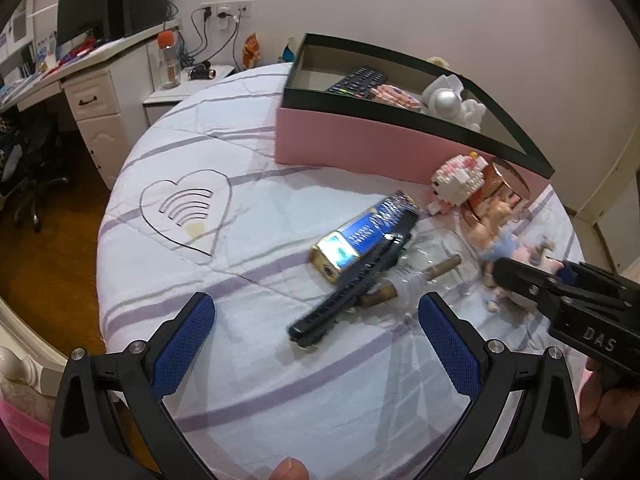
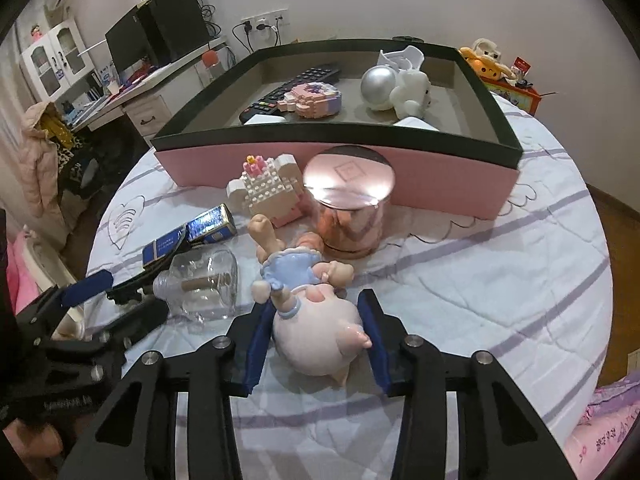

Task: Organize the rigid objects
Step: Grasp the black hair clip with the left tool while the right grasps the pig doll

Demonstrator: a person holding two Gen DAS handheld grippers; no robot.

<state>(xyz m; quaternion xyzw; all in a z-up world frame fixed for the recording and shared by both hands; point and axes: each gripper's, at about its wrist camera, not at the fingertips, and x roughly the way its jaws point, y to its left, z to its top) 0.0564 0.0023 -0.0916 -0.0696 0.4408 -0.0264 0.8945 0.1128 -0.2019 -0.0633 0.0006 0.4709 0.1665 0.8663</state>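
My right claw (image 2: 316, 336) is clamped on the pig figurine's (image 2: 320, 332) rounded head — glossy surface, so a lift risks slip or swing into the copper-lidded jar (image 2: 348, 216).

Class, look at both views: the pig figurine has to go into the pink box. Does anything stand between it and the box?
Yes. The right gripper is shut on the pig figurine; the rose-lidded jar and block-built toy stand between it and the pink box.
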